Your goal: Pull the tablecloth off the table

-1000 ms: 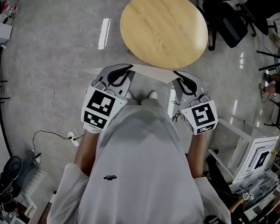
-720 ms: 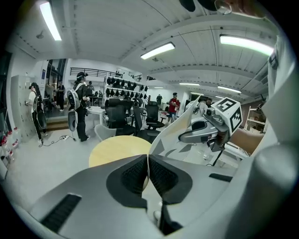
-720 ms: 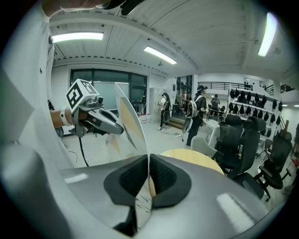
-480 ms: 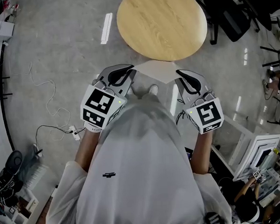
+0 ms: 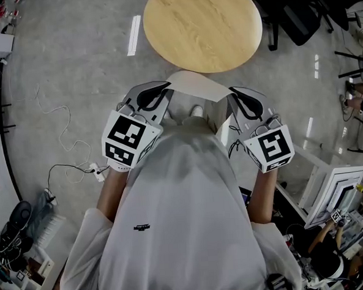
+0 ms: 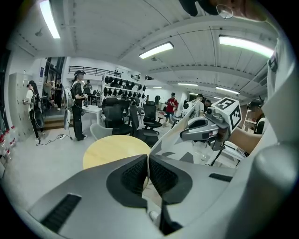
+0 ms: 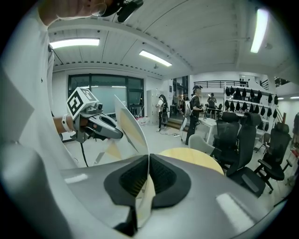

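Beside the table (image 5: pixel 202 26), tablecloth (image 5: pixel 193 85) partly hidden

table (image 5: pixel 202 26): pale wood grain | cloth (image 5: pixel 197 86): plain cream | left gripper (image 5: pixel 167 89), right gripper (image 5: pixel 230 93): grey, black pads, black-white squares | floor (image 5: pixel 72 68): grey

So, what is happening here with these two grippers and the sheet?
A person holds a gripper in each hand. The left gripper and the right gripper are each shut on an edge of a thin, pale tablecloth, stretched between them beside the round wooden table. The tabletop looks bare, so the cloth seems off it, or nearly so.
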`<state>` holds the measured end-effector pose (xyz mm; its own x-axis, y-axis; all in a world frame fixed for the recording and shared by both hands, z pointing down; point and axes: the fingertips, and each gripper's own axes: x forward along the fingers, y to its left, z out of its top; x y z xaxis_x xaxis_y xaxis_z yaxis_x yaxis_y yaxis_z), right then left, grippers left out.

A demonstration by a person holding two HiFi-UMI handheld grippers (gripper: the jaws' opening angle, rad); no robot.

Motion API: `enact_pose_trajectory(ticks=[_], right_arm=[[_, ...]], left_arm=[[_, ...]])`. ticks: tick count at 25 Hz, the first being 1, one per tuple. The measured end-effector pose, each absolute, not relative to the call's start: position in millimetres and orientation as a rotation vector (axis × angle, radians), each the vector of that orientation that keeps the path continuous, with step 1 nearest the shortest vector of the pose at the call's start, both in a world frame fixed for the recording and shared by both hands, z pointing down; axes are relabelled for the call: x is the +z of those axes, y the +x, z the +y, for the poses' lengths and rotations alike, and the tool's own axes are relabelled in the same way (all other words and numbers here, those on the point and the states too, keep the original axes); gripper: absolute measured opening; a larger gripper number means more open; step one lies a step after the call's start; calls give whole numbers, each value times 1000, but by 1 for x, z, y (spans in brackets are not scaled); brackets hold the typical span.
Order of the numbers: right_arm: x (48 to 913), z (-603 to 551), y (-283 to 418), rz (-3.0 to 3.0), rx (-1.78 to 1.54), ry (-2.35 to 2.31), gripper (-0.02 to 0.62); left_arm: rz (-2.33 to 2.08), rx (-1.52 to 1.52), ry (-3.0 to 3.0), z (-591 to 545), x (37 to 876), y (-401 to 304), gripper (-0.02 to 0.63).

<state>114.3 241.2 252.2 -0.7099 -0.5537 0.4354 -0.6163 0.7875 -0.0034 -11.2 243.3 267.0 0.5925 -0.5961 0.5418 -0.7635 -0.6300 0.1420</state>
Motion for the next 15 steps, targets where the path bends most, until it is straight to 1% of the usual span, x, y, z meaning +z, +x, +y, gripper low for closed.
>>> enact_pose_trajectory(ticks=[15], right_arm=[[249, 244, 112, -2633, 263, 825, 15]], left_arm=[[-1164, 644, 2475, 236, 252, -12, 9]])
